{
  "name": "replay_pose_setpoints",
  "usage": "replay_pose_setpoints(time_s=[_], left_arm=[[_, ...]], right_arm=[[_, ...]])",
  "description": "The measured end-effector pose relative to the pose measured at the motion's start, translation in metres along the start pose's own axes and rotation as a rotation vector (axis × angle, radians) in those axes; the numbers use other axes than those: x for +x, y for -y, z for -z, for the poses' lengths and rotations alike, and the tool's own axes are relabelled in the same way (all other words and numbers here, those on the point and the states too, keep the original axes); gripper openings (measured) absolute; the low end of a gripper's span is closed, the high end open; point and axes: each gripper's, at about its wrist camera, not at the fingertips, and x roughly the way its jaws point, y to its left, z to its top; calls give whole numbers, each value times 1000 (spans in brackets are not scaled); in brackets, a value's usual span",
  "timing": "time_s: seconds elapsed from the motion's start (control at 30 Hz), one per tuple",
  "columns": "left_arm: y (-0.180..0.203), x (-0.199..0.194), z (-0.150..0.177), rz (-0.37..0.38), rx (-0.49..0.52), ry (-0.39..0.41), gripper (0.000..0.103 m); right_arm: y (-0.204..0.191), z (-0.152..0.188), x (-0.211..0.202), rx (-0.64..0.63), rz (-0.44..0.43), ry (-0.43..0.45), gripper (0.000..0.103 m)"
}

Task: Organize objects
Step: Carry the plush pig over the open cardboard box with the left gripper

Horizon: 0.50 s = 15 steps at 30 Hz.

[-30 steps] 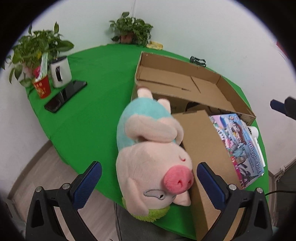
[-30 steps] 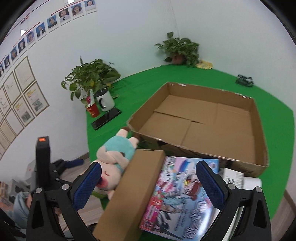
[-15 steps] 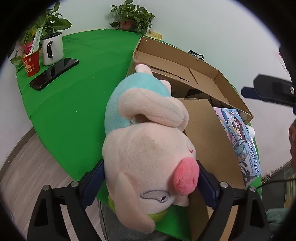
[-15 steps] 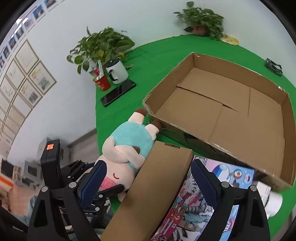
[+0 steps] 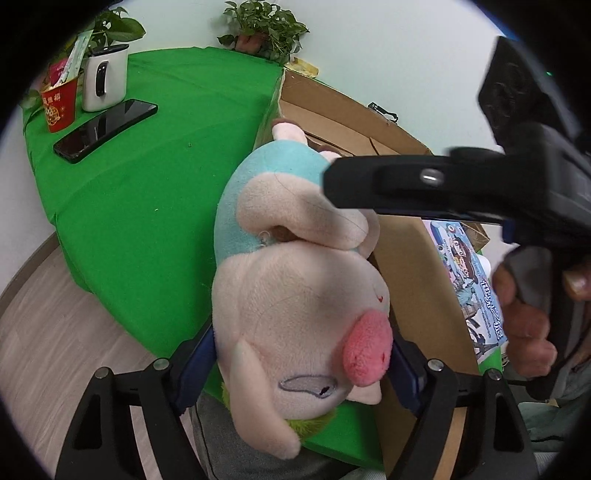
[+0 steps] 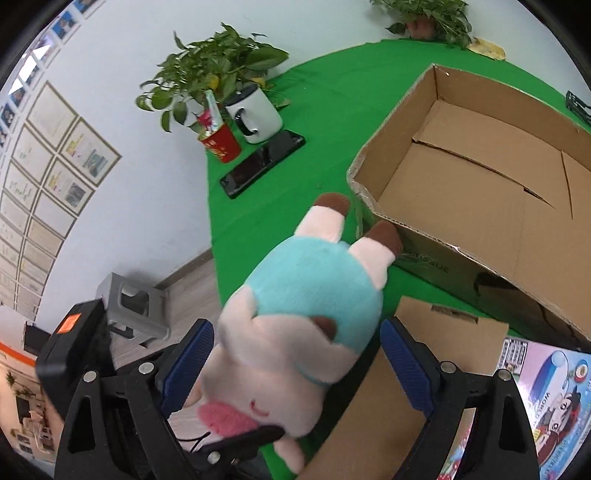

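A plush pig (image 5: 295, 288) in a teal shirt lies at the near edge of the green table (image 5: 147, 184), beside a flat brown cardboard piece (image 5: 413, 288). My left gripper (image 5: 301, 369) has its blue pads pressed on both sides of the pig's head. My right gripper (image 6: 297, 360) straddles the pig's body (image 6: 310, 306) from above, its pads close to it but still spread. The right gripper also crosses the left wrist view (image 5: 461, 184). A large open cardboard box (image 6: 480, 199) stands behind the pig, with nothing in it.
A colourful picture book (image 6: 554, 406) lies right of the cardboard piece. A phone (image 6: 262, 164), a white mug (image 6: 256, 114), a red cup (image 6: 221, 144) and a potted plant (image 6: 210, 70) stand at the table's left. A second plant (image 5: 262, 33) is at the back.
My left gripper moved in and closed on the pig's head. My right gripper swung left and down from over the book and cardboard until it straddles the pig's body.
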Motion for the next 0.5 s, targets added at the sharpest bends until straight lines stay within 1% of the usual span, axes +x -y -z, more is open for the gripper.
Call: replay_pose_setpoints(time_s=[0.07, 0.2, 0.27, 0.5], left_arm=[[-5, -3, 0, 14, -12, 2, 81], [-17, -7, 1, 50, -38, 2, 81], [-20, -8, 1, 63, -47, 3, 79], [-15, -8, 1, 61, -38, 13, 73]], right_arm=[[-4, -4, 11, -2, 5, -23, 88], [-17, -6, 25, -18, 7, -38, 88], [-20, -8, 27, -11, 9, -47, 88], [-30, 0, 30, -7, 54, -82, 90]])
